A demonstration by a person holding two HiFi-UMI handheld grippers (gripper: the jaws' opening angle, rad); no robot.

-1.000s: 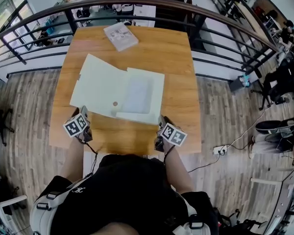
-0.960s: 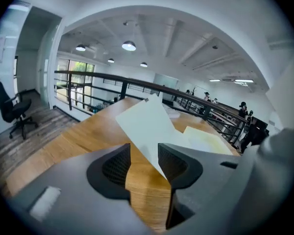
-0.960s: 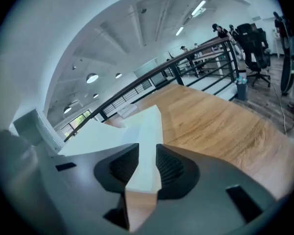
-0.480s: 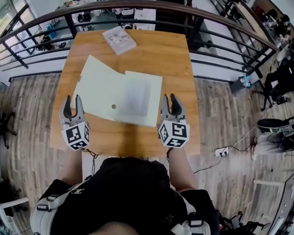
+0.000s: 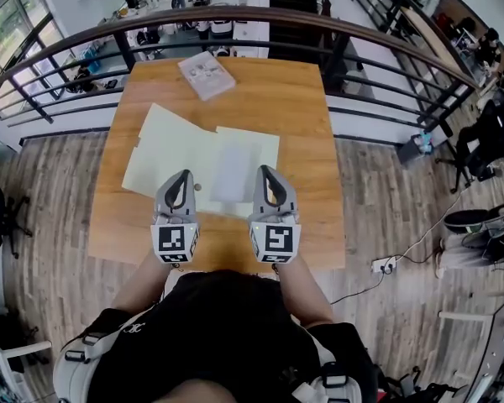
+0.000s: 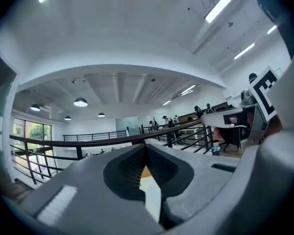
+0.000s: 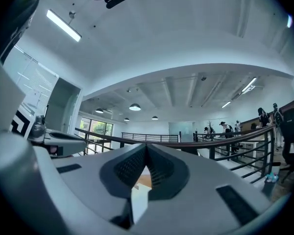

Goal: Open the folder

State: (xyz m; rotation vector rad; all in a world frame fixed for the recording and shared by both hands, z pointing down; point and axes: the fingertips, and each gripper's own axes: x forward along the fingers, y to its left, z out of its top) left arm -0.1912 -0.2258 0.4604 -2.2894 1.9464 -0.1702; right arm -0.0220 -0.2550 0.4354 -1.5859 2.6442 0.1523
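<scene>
The pale folder (image 5: 172, 145) lies flat in the middle of the wooden table (image 5: 307, 116). Its cover is spread toward the upper left of the head view, and a sheet (image 5: 235, 168) is exposed on the right-hand half, so the opening looks to be done. Both tools are lifted clear of it at the lower centre of that view, side by side and aimed level over the table, not down at the paper. The left gripper (image 5: 183, 175) has its jaws pressed together on nothing. In its own view the ribbed pads meet at the tip, with only a sliver of table showing below. The right gripper (image 5: 265, 169) is closing its jaws, tips all but meeting, and nothing sits between them either. Empty and held level above the folder, they read as a rest pose, likely because nothing is left to grip. A booklet (image 5: 207, 74) sits untouched at the table's far edge, near the dark railing (image 5: 361, 30).
</scene>
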